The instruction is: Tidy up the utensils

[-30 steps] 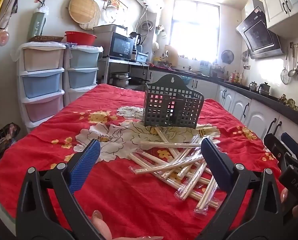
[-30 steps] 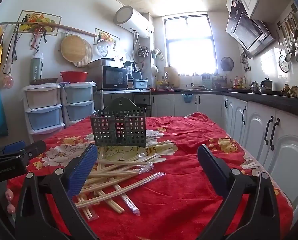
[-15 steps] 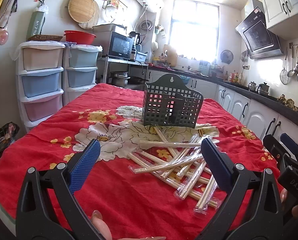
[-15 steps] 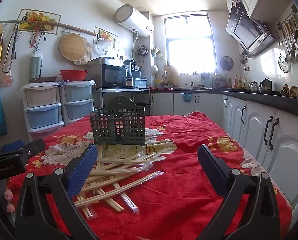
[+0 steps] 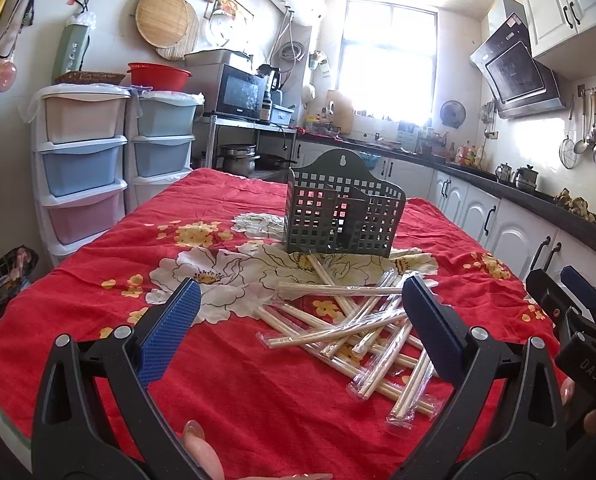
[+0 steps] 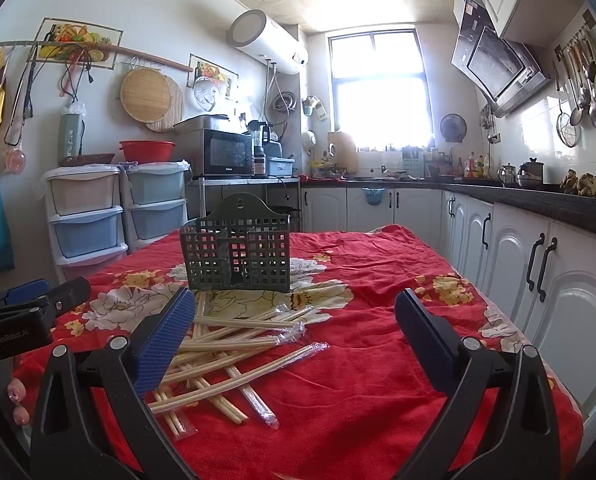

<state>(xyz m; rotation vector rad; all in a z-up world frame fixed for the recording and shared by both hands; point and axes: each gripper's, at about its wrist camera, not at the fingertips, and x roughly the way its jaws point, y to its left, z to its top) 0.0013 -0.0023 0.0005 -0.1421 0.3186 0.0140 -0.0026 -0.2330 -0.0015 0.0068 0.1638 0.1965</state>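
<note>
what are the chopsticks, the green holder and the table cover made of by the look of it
Chopsticks: pale bamboo or wood, unfinished matte, each pair sealed in a clear glossy plastic sleeve with crinkled ends.
Green holder: likely moulded plastic, dull olive, with a square grid of holes and a hanging hole in its arched back.
Table cover: soft fabric, red with printed flowers; it creases and drapes over the edge.

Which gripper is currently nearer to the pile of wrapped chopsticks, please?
Left, narrowly. The left gripper hovers with the chopsticks between its open fingers, toward its right one; the right gripper hangs beside the pile, which lies mostly by its left finger.
</note>
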